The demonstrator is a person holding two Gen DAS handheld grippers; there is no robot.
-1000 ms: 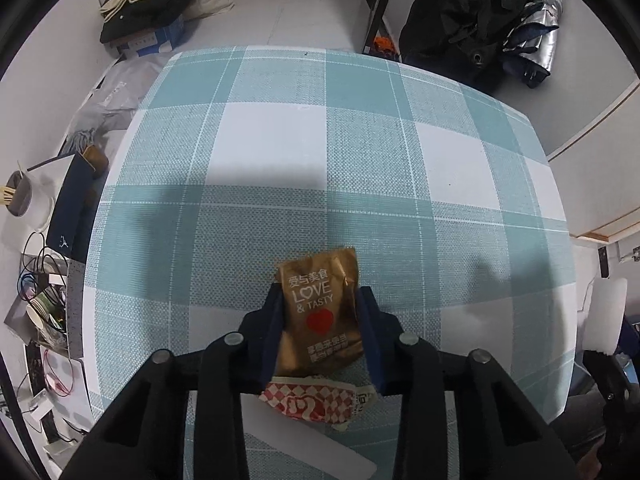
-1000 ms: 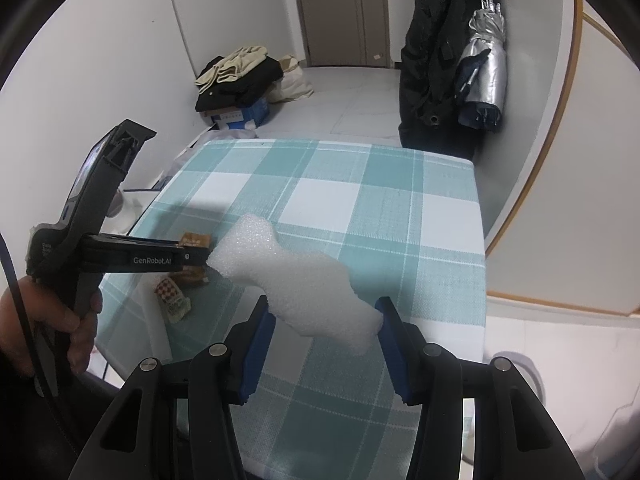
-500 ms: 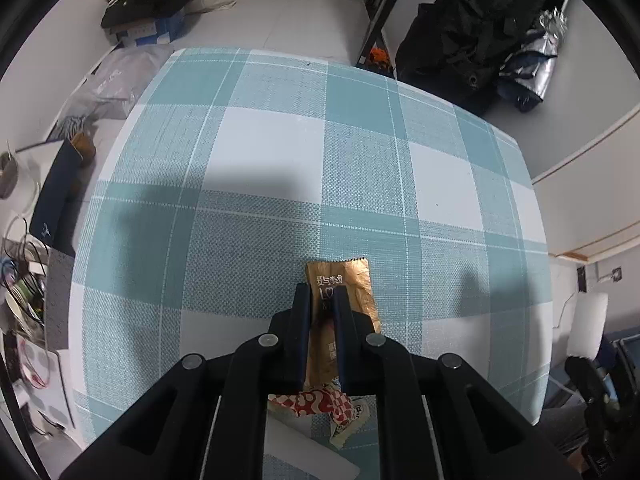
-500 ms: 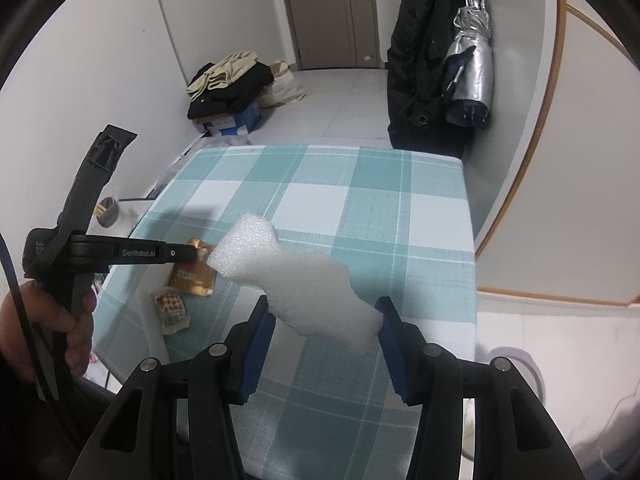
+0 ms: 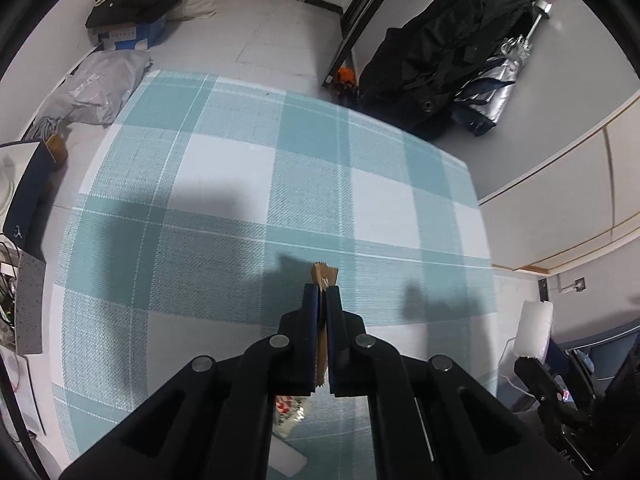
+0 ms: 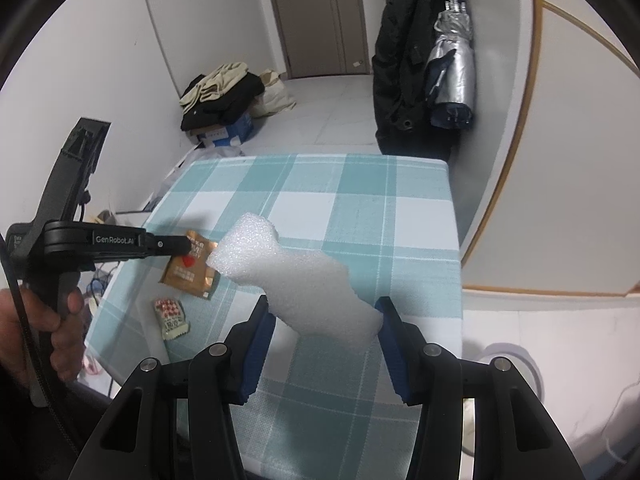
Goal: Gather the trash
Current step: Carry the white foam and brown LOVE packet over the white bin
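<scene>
My left gripper (image 5: 322, 294) is shut on a brown snack wrapper (image 5: 325, 274), which shows edge-on between the pads above the teal-and-white checked tablecloth (image 5: 224, 184). In the right wrist view the left gripper (image 6: 186, 245) pinches the wrapper (image 6: 192, 272) near its top edge. My right gripper (image 6: 325, 306) is shut on a white foam piece (image 6: 288, 272) that sticks out forward over the table. That foam piece (image 5: 534, 328) also shows at the right edge of the left wrist view. A red-and-white wrapper (image 6: 171, 314) lies flat on the cloth near the front left corner, partly hidden below the left fingers (image 5: 290, 410).
A white strip (image 5: 286, 460) lies at the table's near edge. A black coat (image 6: 400, 80) and silver umbrella (image 6: 454, 64) hang beyond the far right corner. Clothes on a box (image 6: 220, 108) sit on the floor. A hand (image 6: 48, 336) holds the left gripper's handle.
The left jaws closed onto the brown wrapper and tipped it up from flat to edge-on. The right gripper kept its hold on the foam and barely moved.
</scene>
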